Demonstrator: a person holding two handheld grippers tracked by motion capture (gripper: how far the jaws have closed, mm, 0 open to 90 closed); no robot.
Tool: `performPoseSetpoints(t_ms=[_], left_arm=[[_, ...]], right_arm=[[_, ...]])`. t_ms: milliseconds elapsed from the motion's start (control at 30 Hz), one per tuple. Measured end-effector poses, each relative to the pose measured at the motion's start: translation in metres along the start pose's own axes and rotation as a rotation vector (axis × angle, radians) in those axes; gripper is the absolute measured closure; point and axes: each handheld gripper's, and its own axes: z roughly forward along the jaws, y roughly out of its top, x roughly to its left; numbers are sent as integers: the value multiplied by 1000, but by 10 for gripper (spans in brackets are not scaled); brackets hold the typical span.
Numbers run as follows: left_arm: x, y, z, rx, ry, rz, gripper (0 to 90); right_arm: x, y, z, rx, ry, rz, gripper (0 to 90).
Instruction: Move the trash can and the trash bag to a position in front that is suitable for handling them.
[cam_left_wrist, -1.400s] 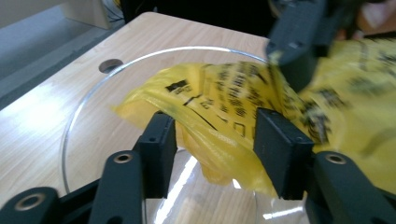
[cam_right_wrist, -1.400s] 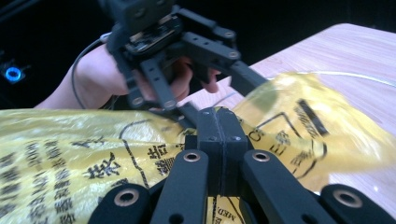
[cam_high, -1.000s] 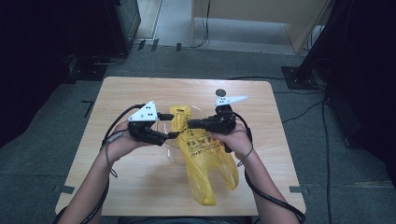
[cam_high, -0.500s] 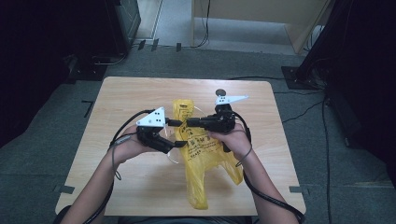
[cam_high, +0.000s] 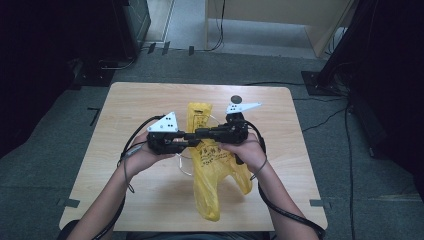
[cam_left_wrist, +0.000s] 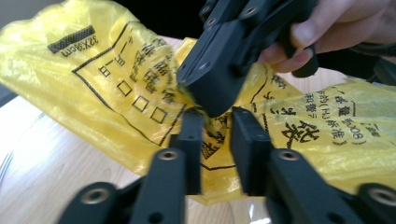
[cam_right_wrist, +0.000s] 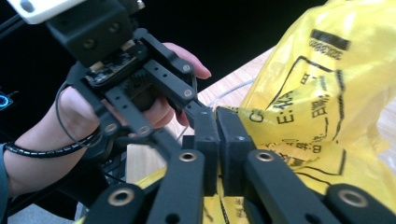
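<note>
A yellow plastic bag (cam_high: 215, 170) with black print lies crumpled across the middle of the wooden table (cam_high: 125, 200). The two grippers meet tip to tip over its upper part. My right gripper (cam_high: 202, 132) is shut on a fold of the bag (cam_right_wrist: 317, 93), its jaws (cam_right_wrist: 218, 116) nearly touching. My left gripper (cam_high: 192, 139) faces it from the left. Its jaws (cam_left_wrist: 217, 126) have just been closing and straddle bunched bag film (cam_left_wrist: 116, 84) just below the right gripper's tip (cam_left_wrist: 205, 100), with a narrow gap showing between them.
A small dark round object (cam_high: 236, 99) sits near the table's far edge. A clear round rim (cam_high: 182, 167) shows under the bag's left side. Cables trail from both grippers over the forearms. Dark floor and furniture surround the table.
The left gripper has shifted a little right and its jaws have narrowed around the bag beside the right gripper's tip. The bag's top flap stands higher. The right hand has stayed put.
</note>
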Motion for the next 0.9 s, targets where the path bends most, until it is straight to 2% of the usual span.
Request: performPoseSetpoints(t_ms=[133, 267, 367, 433, 533, 633, 733, 800, 867, 900], left_arm=[[1, 1, -2, 3, 12, -27, 846], [6, 2, -8, 1, 3, -110, 864], [10, 1, -12, 4, -16, -156, 867], [11, 0, -14, 9, -25, -167, 867], [10, 1, -13, 16, -58, -171, 865], [6, 2, -9, 30, -87, -162, 864], [3, 3, -6, 50, -118, -154, 862], [2, 4, -6, 37, -148, -155, 861], [2, 5, -8, 11, -169, -163, 859], [3, 5, -9, 1, -174, -175, 859]], right_arm=[[3, 2, -3, 2, -14, -40, 742], [3, 4, -11, 6, -41, -88, 636], [2, 5, -20, 3, -63, -117, 620], [0, 5, -26, -16, -76, -129, 637], [-2, 7, -31, -66, -116, -136, 714], [-1, 7, -25, -73, -160, -171, 742], [4, 5, -13, -66, -154, -229, 733], [7, 3, -5, -37, -175, -262, 764], [8, 0, 3, 21, -224, -294, 799], [8, -2, 5, 51, -230, -303, 812]])
